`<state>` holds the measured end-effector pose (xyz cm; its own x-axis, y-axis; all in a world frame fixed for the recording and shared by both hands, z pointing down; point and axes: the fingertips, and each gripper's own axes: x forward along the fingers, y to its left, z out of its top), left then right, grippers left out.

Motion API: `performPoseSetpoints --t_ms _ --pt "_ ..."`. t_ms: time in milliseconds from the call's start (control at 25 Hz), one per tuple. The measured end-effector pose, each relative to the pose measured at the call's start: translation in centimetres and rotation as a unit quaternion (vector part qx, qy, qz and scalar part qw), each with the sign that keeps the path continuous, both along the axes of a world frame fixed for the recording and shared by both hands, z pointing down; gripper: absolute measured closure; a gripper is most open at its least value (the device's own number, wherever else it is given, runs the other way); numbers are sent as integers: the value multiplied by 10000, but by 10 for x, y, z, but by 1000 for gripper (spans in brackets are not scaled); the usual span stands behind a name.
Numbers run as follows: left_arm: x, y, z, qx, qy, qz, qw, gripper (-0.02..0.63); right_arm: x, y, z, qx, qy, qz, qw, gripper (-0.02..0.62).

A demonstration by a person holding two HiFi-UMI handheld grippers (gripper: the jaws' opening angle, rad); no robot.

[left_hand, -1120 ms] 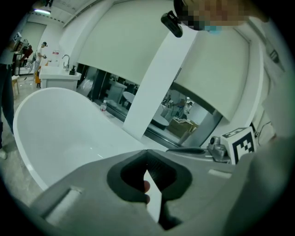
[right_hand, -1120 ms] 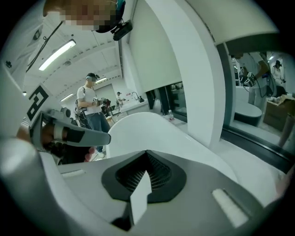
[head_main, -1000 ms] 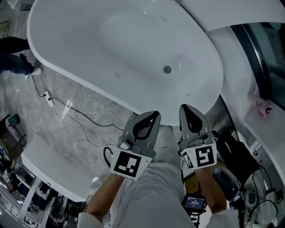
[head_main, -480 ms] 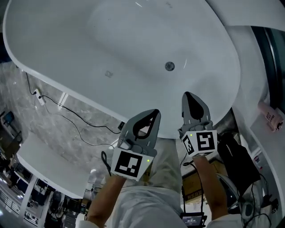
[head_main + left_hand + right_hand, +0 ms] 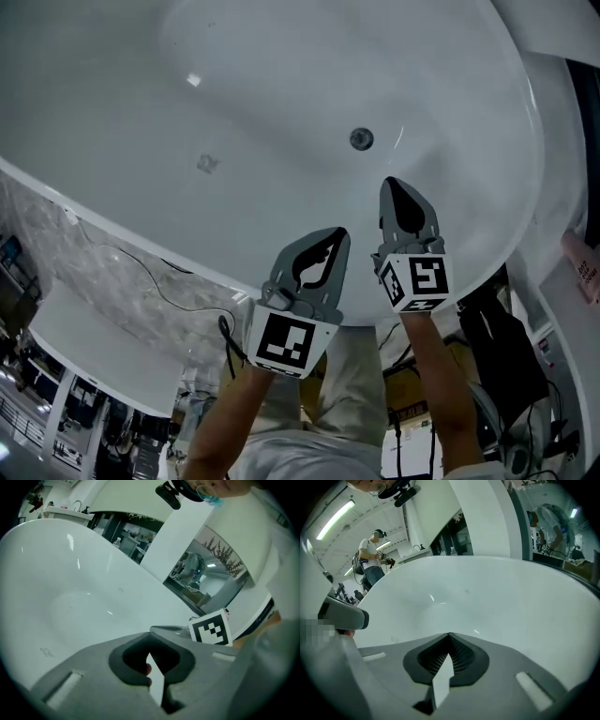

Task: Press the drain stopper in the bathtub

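Note:
The round metal drain stopper [image 5: 361,139] sits in the floor of the white bathtub [image 5: 281,84], seen in the head view. My right gripper [image 5: 397,189] is shut and empty, its tip over the tub's inside a short way on the near side of the stopper. My left gripper [image 5: 327,240] is also shut and empty, over the near rim, further back and to the left. In the left gripper view [image 5: 149,635] and the right gripper view [image 5: 449,635] the jaws meet at their tips over the bare white tub wall; the stopper does not show there.
A small round fitting [image 5: 206,164] sits on the tub wall at left. Marble floor with a thin cable [image 5: 141,272] lies left of the tub. A black bag [image 5: 506,347] is at the right. A person [image 5: 372,557] stands far off beyond the tub.
The view has moved forward over the tub. Both grippers have advanced over the near rim, and the right one now lies nearer the stopper. Both stay shut.

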<state>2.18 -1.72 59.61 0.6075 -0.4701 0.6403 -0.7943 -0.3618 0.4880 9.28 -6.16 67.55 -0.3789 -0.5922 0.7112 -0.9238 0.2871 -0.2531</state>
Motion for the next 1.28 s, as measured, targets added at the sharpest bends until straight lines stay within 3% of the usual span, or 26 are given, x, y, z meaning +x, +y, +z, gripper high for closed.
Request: performPoseSetpoints --t_ms 400,760,1080,1280 --pt "6 -4 89 -270 -153 172 9994 606 7 -5 107 -489 46 193 9986 594" --pt "11 -11 139 -422 -202 38 9989 606 15 -1 202 -882 387 -243 9951 594" --pt "18 -18 165 -551 -147 102 9983 606 22 20 296 -1722 693 -526 9812 594" --pt "24 -24 175 -594 -160 106 9981 606 30 21 327 -1983 791 -456 9759 594"
